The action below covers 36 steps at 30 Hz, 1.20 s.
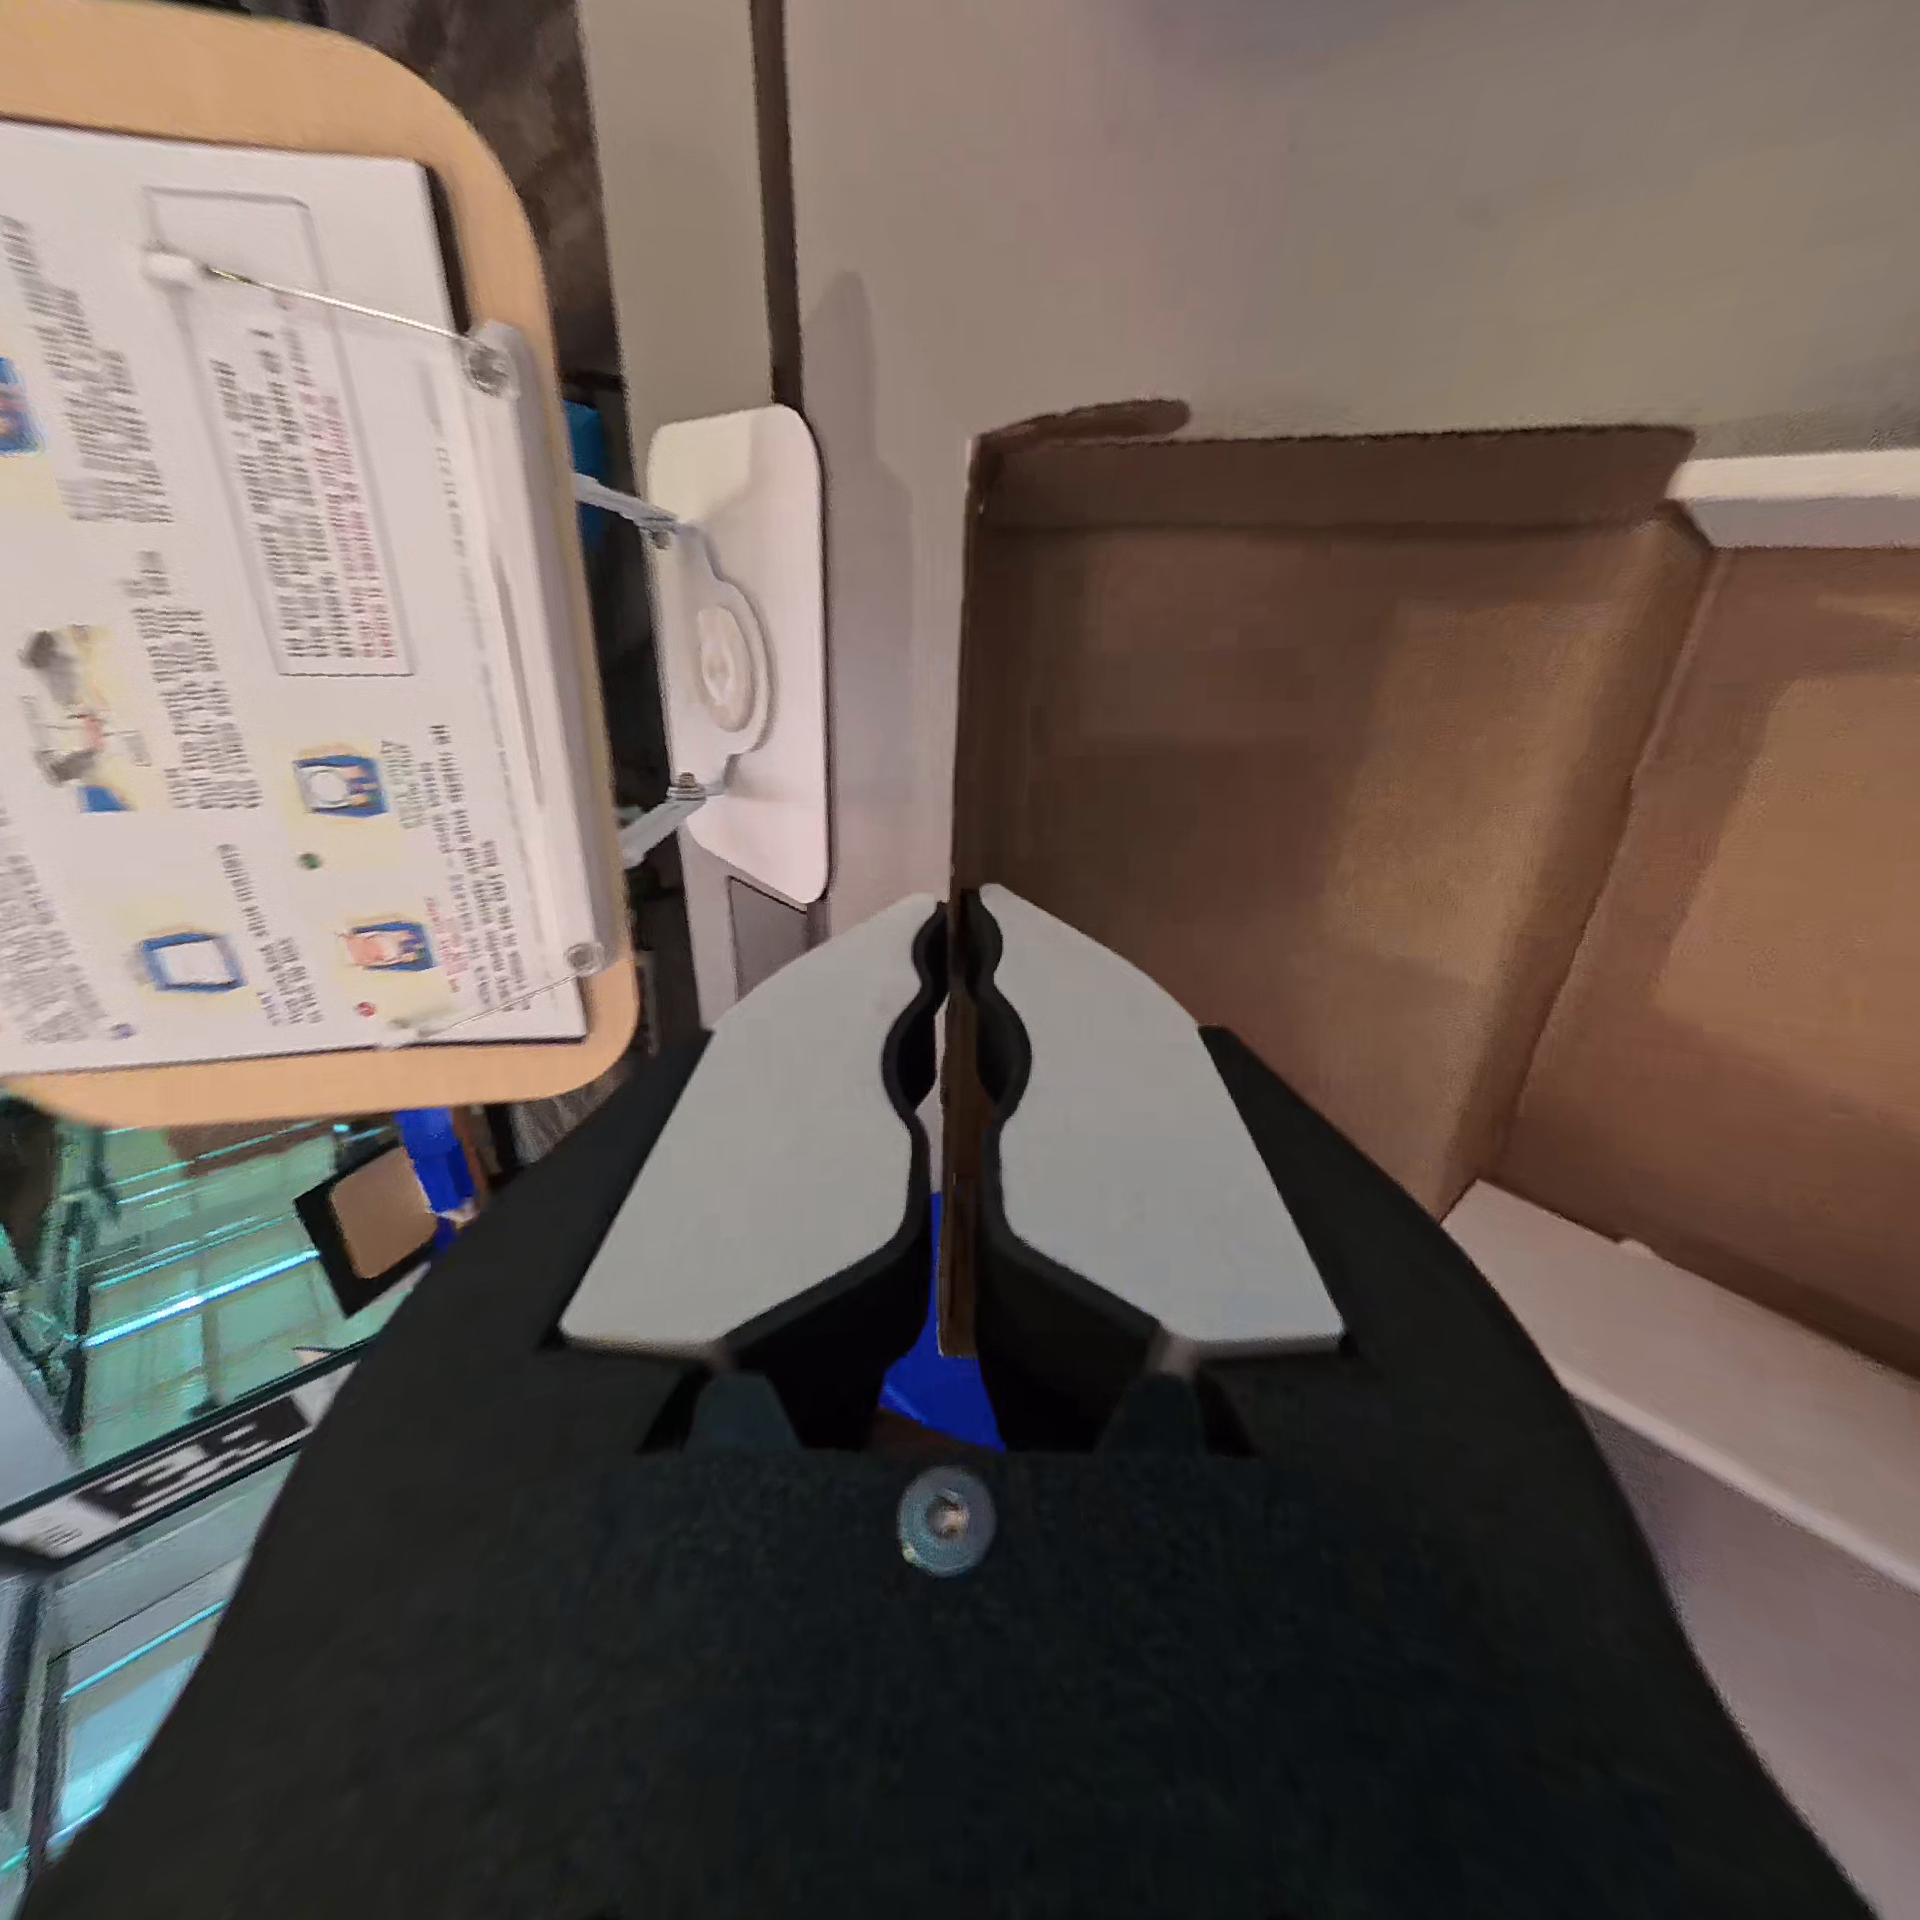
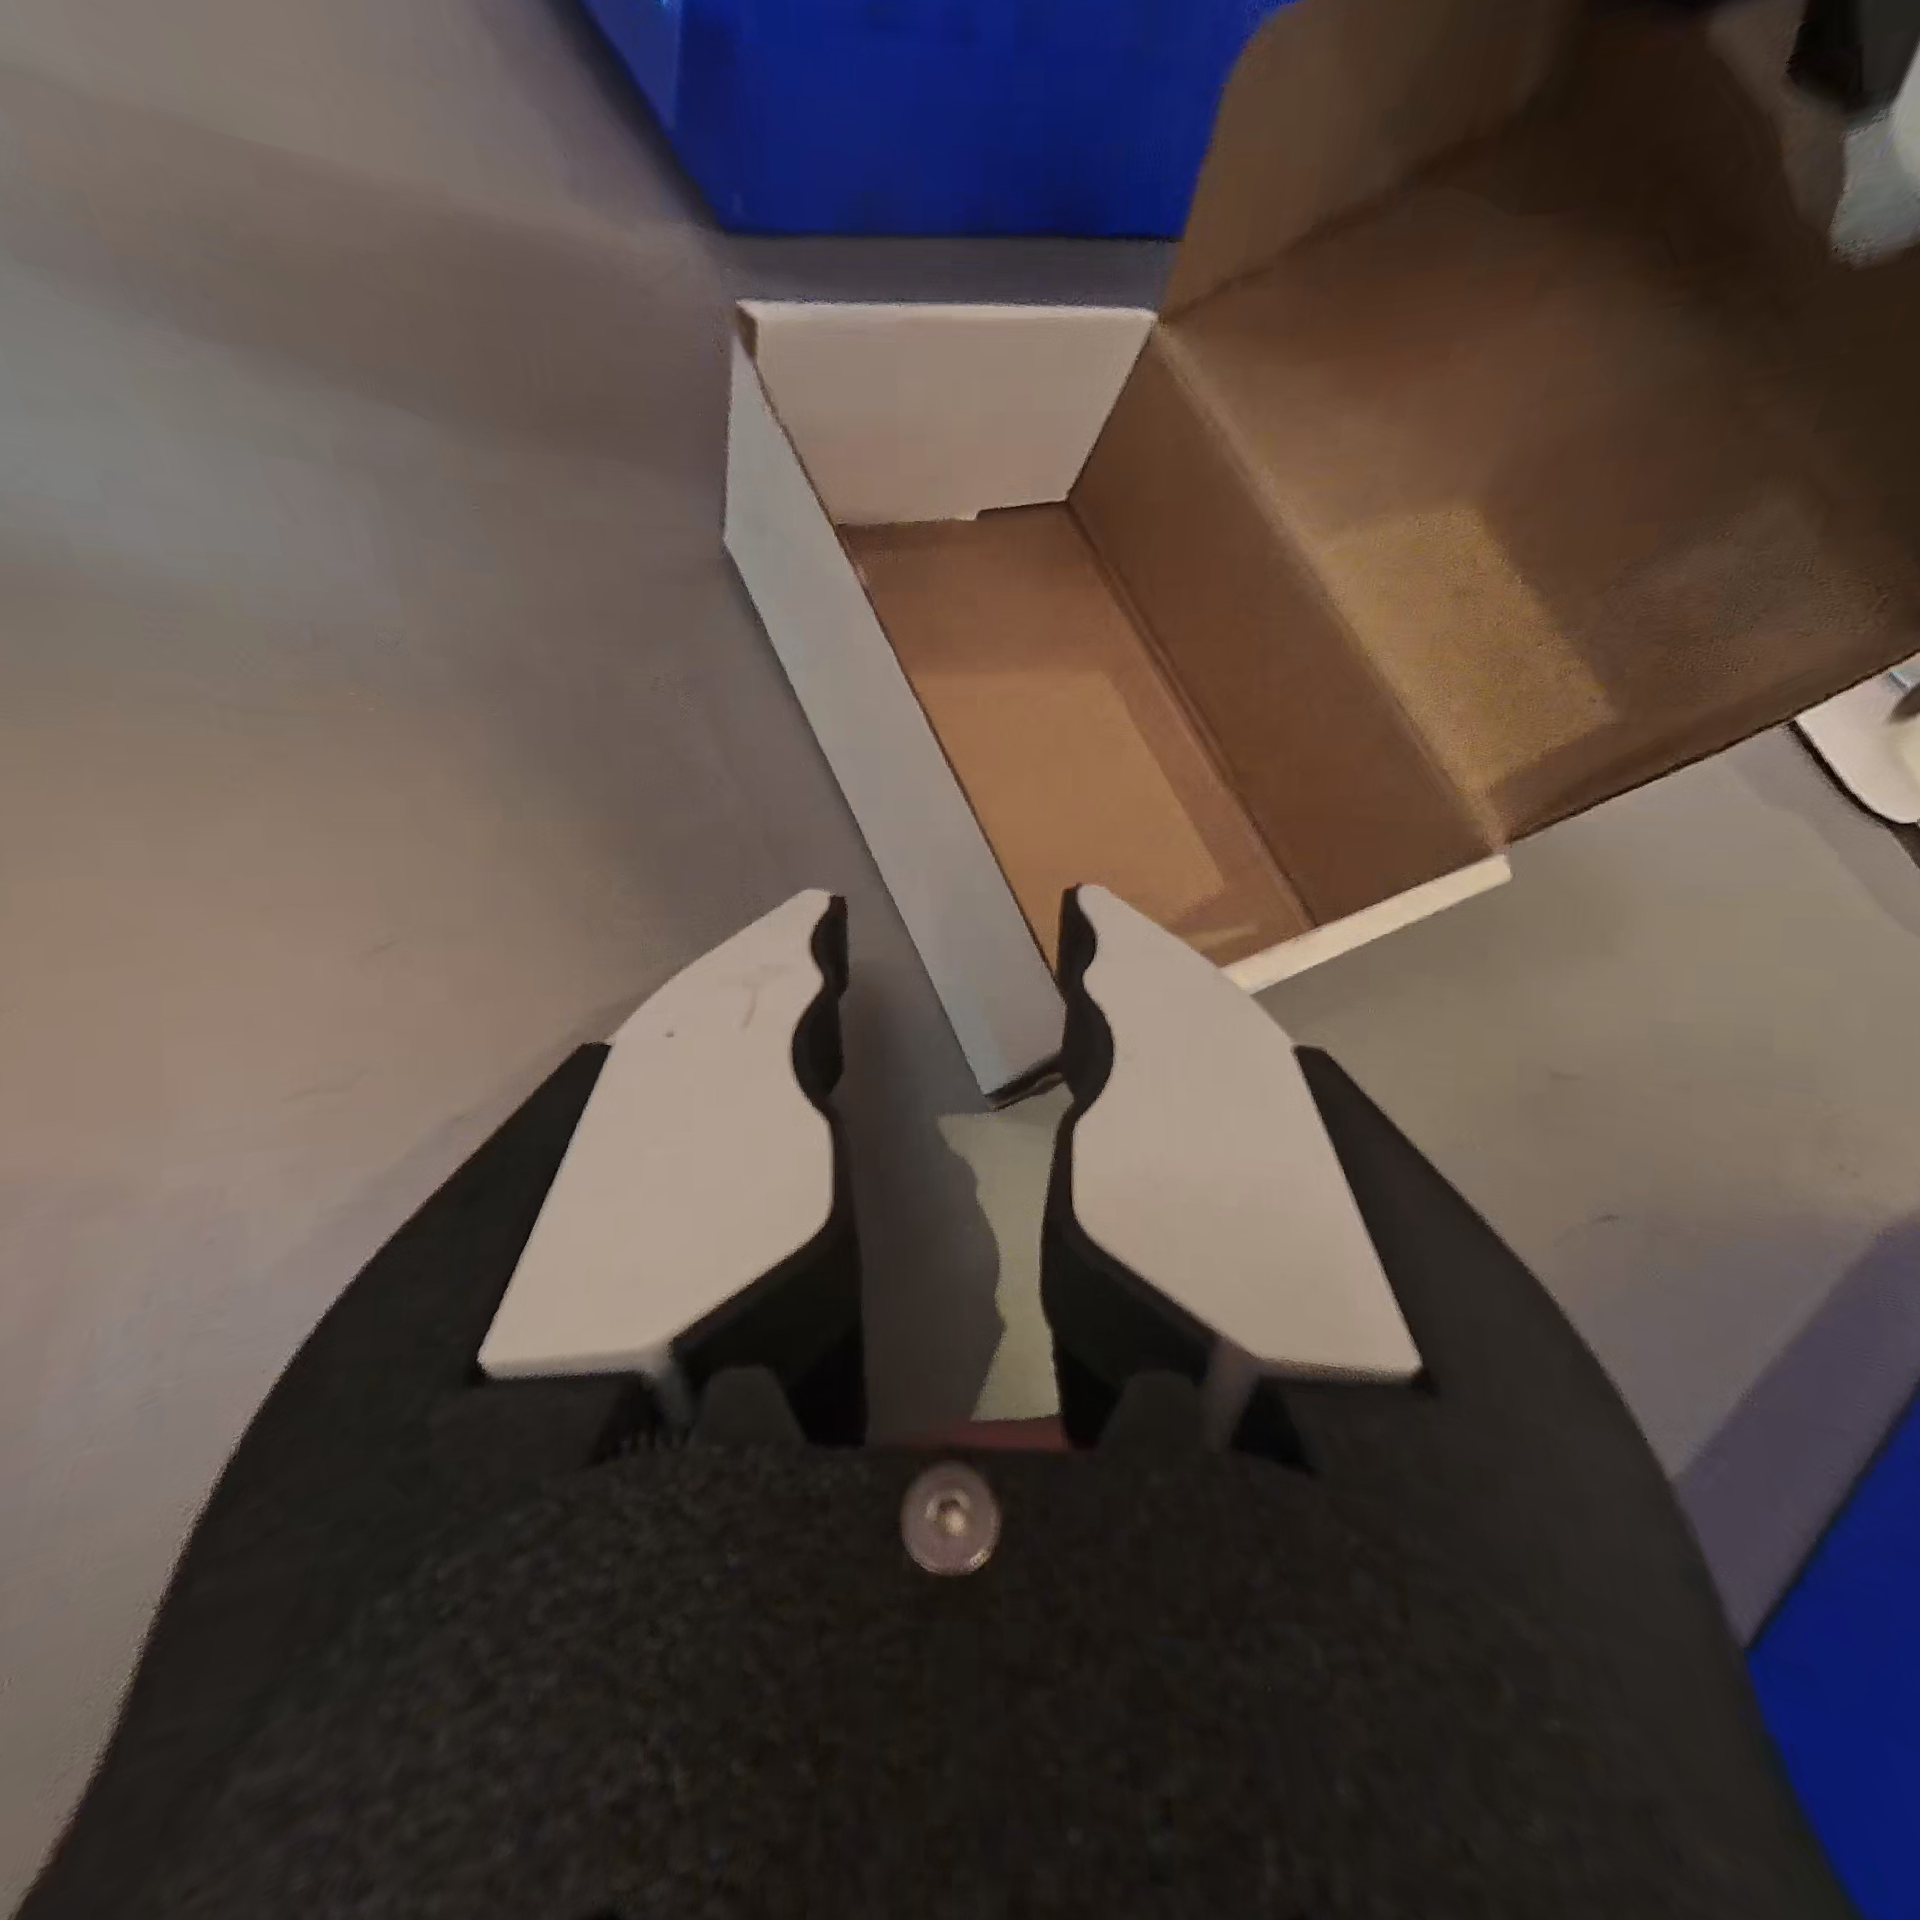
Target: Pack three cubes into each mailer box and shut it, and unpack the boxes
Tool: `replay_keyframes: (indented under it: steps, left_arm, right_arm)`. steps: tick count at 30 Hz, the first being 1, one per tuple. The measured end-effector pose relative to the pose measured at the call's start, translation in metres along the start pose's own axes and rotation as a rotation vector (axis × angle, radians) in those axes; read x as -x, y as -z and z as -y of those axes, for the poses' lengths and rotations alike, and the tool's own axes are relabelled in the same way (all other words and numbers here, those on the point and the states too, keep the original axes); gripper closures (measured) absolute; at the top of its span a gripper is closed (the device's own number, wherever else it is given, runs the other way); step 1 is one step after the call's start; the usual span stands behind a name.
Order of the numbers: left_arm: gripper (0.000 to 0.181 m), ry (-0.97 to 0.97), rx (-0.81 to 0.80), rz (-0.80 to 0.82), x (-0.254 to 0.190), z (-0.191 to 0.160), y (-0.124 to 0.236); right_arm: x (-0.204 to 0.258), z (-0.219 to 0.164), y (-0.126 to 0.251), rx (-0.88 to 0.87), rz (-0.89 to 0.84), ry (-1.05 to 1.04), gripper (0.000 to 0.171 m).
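A white mailer box (image 2: 790,582) with a brown inside lies open on the grey table, and its tray holds no cubes. Its lid (image 2: 1507,468) stands raised at the right. My right gripper (image 2: 951,925) is open and empty, its fingertips just above the box's near corner. In the left wrist view my left gripper (image 1: 958,914) is shut on the edge of the lid's side flap (image 1: 971,727), holding the lid (image 1: 1299,779) up. No cubes are in view.
A blue bin (image 2: 914,114) stands behind the box, and another blue edge (image 2: 1839,1704) shows at the lower right. In the left wrist view a wooden board with a printed sheet (image 1: 281,582) and a white bracket (image 1: 743,655) stand to the left. Across from one pair of fingers to the other is roughly 20 cm.
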<state>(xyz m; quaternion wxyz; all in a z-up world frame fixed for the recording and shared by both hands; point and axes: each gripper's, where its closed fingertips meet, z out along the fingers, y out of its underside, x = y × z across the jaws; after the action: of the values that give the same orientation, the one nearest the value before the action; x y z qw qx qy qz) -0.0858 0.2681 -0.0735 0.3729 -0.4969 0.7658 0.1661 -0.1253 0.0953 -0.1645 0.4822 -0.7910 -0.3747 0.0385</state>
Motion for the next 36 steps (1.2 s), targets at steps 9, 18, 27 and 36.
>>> replay_keyframes:
  steps: [9,18,27,36]
  left_arm:
    - [0.172,0.117,0.038,-0.261,-0.032,0.018,-0.083]
    - [0.158,0.056,-0.012,-0.176,-0.001,0.035,-0.07]
    - [0.123,0.311,-0.259,-0.025,0.014,0.014,0.042]
    - [0.135,0.851,-0.646,-0.134,-0.097,-0.04,0.192]
  right_arm:
    - [0.001,0.002,-0.002,-0.011,-0.003,0.051,0.138]
    - [-0.01,0.022,-0.003,-0.053,0.096,-0.071,0.096]
    - [-0.071,-0.006,0.005,-0.094,0.052,-0.189,0.057]
    - [-0.07,0.002,-0.028,-0.051,0.193,-0.315,0.051]
